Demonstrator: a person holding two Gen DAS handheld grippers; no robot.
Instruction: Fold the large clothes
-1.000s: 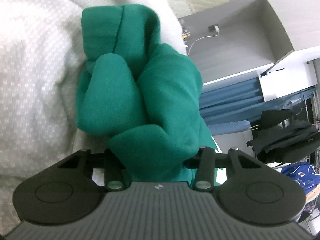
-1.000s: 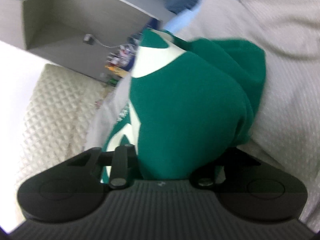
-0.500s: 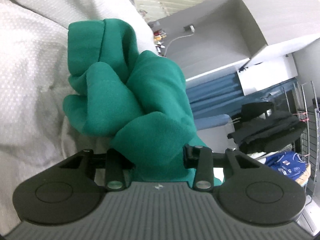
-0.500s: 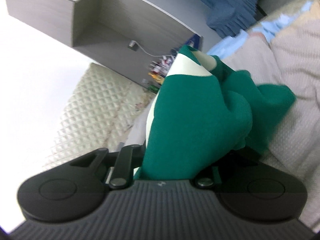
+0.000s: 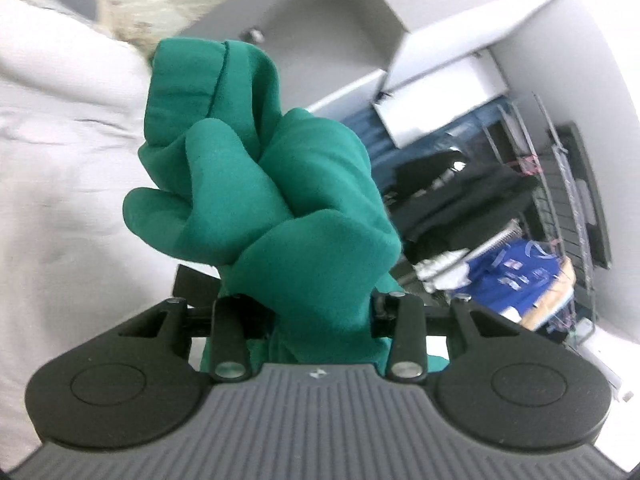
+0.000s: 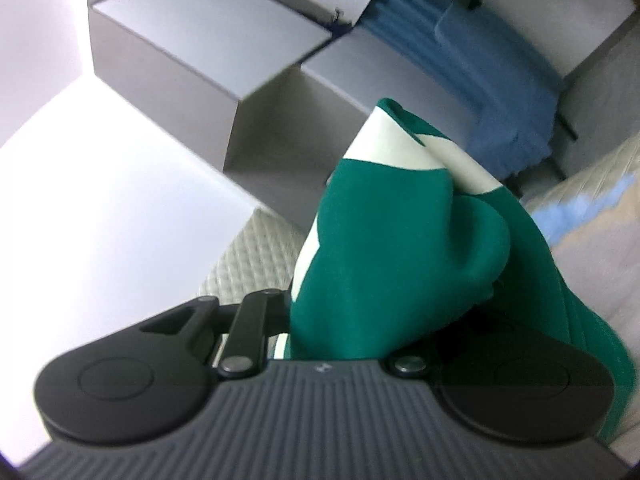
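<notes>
Above the pale bedding (image 5: 60,152), mid-lift, probably to shake out for folding. Held the green garment (image 5: 280,208) aloft, bunched, clamped in both left gripper (image 5: 316,308) and right gripper (image 6: 344,332). Tilted upward toward grey shelving (image 6: 192,80). Next: spread apart, lay flat.

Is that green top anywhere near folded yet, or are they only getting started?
Only starting, by the look of it. Done: the green garment is picked up, bunched in the left gripper and in the right gripper, above the pale bedding. In hand: holding it aloft. Left: no neat fold shows yet, so spreading, folding and laying it flat all remain.
</notes>
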